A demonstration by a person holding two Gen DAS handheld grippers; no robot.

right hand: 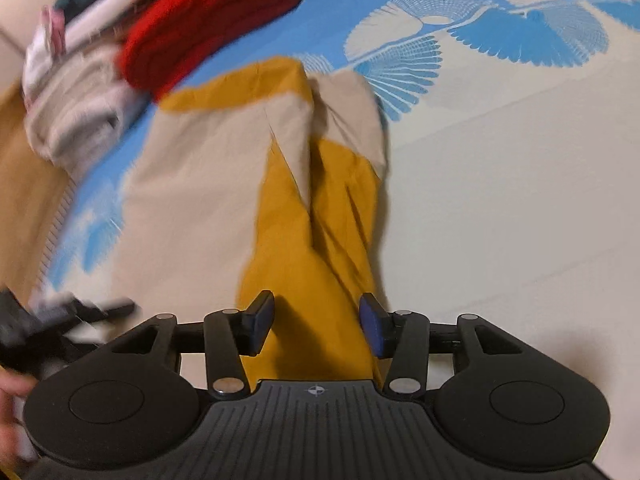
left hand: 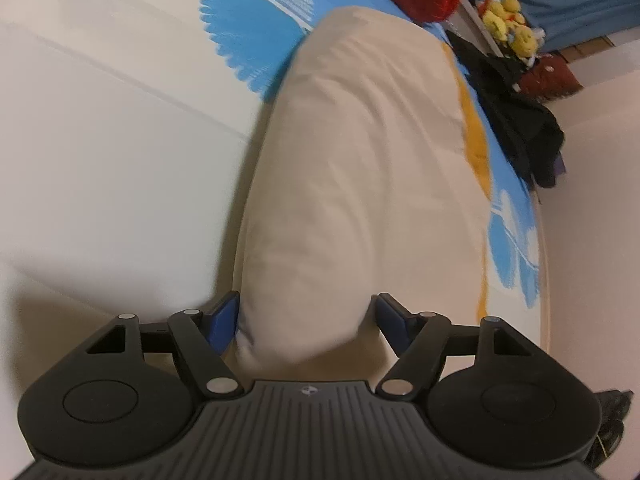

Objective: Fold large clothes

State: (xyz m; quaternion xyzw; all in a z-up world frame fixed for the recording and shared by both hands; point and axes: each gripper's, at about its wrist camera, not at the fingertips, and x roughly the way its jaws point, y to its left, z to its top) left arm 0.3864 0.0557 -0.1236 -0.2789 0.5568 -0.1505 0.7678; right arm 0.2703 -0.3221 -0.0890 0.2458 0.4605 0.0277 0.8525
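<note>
A large beige garment [left hand: 360, 168] with mustard-yellow parts lies folded lengthways on the blue-and-white patterned bed sheet [left hand: 248, 28]. In the left wrist view its near end lies between the fingers of my left gripper [left hand: 308, 320], which stands wide open. The left pad is right beside the cloth's edge and the right pad is clear of it. In the right wrist view the garment's mustard-yellow strip [right hand: 316, 240] runs between the fingers of my right gripper [right hand: 318, 326]. That gripper is partly open, with gaps at both pads.
A red knit piece [right hand: 212, 20] and a heap of grey and white clothes [right hand: 80, 112] lie beyond the garment. A black garment [left hand: 516, 120] hangs off the bed edge near yellow plush toys [left hand: 508, 24]. A blurred hand [right hand: 8, 400] shows at the lower left.
</note>
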